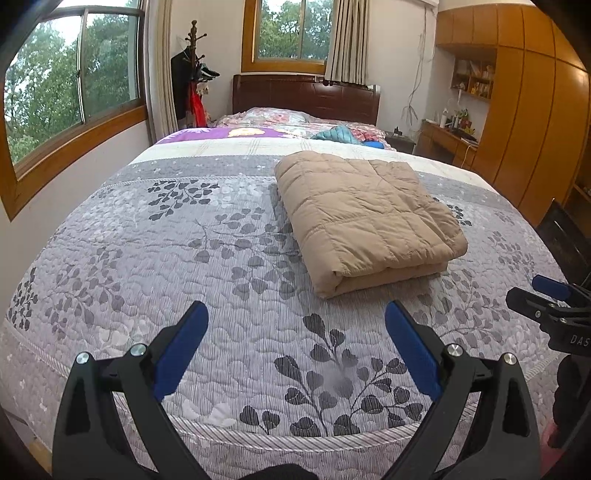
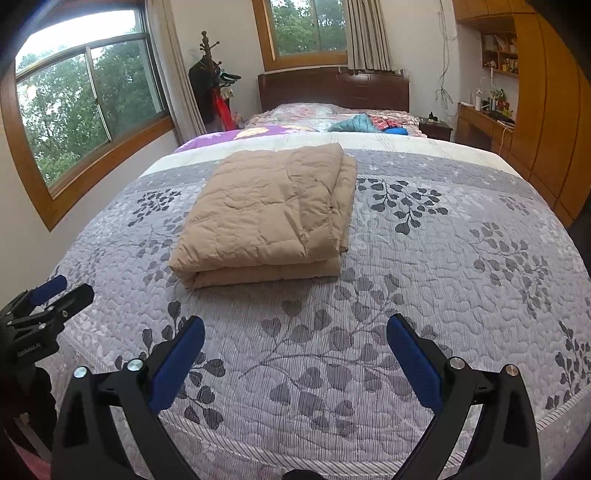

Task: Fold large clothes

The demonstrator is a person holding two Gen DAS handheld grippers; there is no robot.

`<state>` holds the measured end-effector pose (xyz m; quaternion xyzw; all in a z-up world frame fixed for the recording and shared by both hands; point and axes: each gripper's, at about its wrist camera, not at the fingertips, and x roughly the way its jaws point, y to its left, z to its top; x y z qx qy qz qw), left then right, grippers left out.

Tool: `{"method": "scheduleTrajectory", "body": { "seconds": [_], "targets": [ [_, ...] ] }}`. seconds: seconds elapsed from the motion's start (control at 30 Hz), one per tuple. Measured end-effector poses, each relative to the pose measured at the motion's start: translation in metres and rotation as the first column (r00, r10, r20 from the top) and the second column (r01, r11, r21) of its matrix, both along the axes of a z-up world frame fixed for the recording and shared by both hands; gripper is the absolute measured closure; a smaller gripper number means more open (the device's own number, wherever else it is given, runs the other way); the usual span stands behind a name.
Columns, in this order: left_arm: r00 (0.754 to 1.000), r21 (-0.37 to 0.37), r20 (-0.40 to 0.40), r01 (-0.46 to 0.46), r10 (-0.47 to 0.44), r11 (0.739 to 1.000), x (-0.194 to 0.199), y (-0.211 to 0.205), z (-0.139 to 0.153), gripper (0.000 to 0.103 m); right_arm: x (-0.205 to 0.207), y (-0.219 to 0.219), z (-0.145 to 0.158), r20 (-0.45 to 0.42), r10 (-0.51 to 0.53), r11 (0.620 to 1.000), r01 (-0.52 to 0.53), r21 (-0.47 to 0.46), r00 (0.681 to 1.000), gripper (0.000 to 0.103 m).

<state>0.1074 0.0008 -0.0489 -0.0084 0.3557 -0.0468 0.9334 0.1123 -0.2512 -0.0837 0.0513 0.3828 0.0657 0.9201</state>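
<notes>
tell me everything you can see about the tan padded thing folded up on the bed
The tan quilted garment looks like a puffy down-style coat or blanket with stitched square panels and a slightly shiny fabric. It is folded into a thick rectangular bundle of several layers, with a rounded fold facing the cameras and stacked edges along its right side. It lies flat on the grey leaf-patterned bedspread, near the middle of the bed. Neither gripper touches it; only the bedspread does.

Soft daylight enters through the side window (image 1: pixel 74 81) and the far window (image 2: pixel 306 27), lighting the bed (image 1: pixel 184 258) evenly with faint shadows, while the fisheye bends the edges, darkens the corners and overexposes the sky.
</notes>
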Motion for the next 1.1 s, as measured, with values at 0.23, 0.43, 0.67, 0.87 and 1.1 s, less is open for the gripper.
{"method": "scheduleTrajectory", "body": {
  "seconds": [0.23,0.43,0.67,0.87,1.1],
  "targets": [
    [1.000,0.005,0.001,0.005,-0.005,1.000,0.0000,0.0005,-0.0003,0.007,0.0005,0.0014,-0.0010,-0.004,0.006,1.000,-0.006,-0.002,1.000,0.004],
    [1.000,0.006,0.000,0.006,-0.006,1.000,0.0000,0.0004,-0.0010,0.007,0.0019,0.0021,-0.0032,-0.009,0.006,1.000,-0.006,-0.001,1.000,0.004],
    [1.000,0.003,-0.007,0.011,-0.011,1.000,0.0013,0.0011,-0.0030,0.007,0.0022,0.0027,-0.0047,-0.013,0.008,1.000,-0.008,-0.004,1.000,0.004],
    [1.000,-0.001,-0.007,0.012,-0.012,1.000,0.0018,0.0008,-0.0033,0.007,0.0031,0.0015,-0.0076,-0.021,0.008,1.000,-0.008,-0.004,1.000,0.004],
    [1.000,0.002,-0.007,0.014,-0.014,1.000,0.0027,0.0010,-0.0044,0.007,0.0038,0.0002,-0.0083,-0.022,0.008,1.000,-0.008,-0.002,1.000,0.004]
  ]
}}
